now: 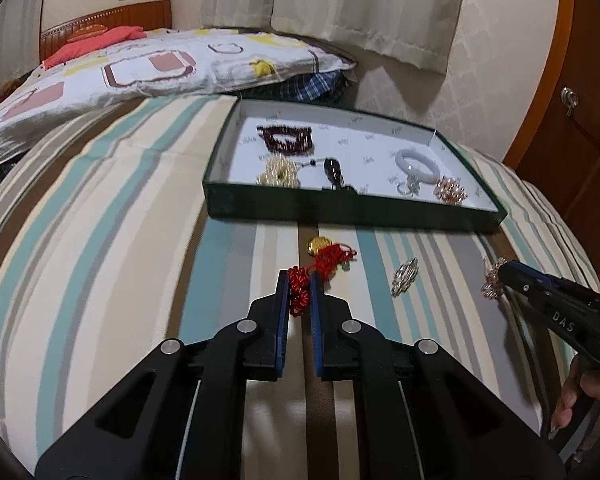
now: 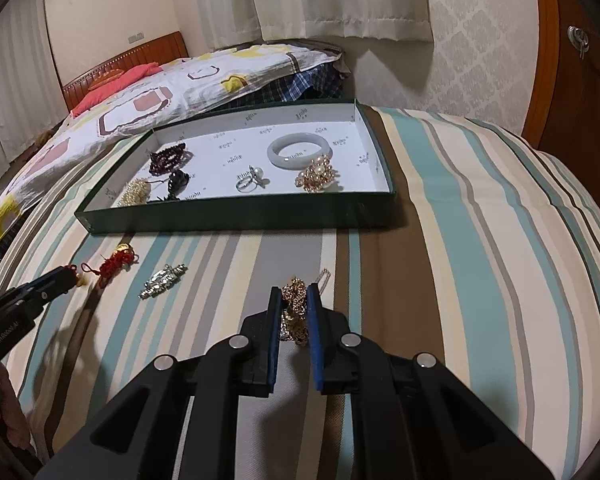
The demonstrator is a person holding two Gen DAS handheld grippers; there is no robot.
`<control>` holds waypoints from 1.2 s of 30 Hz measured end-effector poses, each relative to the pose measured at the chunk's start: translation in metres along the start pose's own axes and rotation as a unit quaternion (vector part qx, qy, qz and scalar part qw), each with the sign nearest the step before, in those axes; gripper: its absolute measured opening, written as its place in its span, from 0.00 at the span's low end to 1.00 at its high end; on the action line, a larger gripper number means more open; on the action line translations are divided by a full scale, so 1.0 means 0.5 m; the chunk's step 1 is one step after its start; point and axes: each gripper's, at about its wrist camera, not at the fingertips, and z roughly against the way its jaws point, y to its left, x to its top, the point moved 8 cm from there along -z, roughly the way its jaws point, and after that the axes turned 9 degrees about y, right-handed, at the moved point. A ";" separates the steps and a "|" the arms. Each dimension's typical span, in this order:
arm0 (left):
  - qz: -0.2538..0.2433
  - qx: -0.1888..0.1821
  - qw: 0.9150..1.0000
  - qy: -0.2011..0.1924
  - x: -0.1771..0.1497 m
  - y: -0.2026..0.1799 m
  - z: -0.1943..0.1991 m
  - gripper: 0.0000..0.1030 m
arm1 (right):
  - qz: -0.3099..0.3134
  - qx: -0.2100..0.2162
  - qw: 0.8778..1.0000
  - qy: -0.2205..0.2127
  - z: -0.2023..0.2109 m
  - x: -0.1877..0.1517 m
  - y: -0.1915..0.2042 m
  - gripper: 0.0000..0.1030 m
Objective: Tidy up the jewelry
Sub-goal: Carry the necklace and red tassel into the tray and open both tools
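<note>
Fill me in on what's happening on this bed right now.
A person is sorting jewelry into a green tray on the striped bedspread. The left gripper is shut on a red knotted cord ornament; the right gripper is shut on a gold chain piece. A silver brooch lies loose between them. The tray already holds a white bangle, rings and beaded pieces.

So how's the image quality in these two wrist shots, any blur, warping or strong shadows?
Left wrist view: fisheye bends the striped bedspread into a dome, corners dark; the right gripper at the edge is slightly soft. Right wrist view: same warping; the green tray is sharp, and the left gripper casts a soft shadow on the bedspread.
</note>
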 end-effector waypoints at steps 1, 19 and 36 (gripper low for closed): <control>0.001 -0.001 1.000 -0.005 0.003 0.000 0.009 0.10 | 0.000 0.001 1.000 -0.003 0.003 0.002 0.000 0.13; 0.003 -0.021 0.997 -0.078 0.099 -0.025 0.110 0.10 | 0.010 0.019 0.997 -0.077 0.105 0.082 0.033 0.13; -0.031 -0.037 0.990 -0.133 0.246 -0.100 0.105 0.10 | 0.043 0.036 0.985 -0.165 0.160 0.250 0.072 0.13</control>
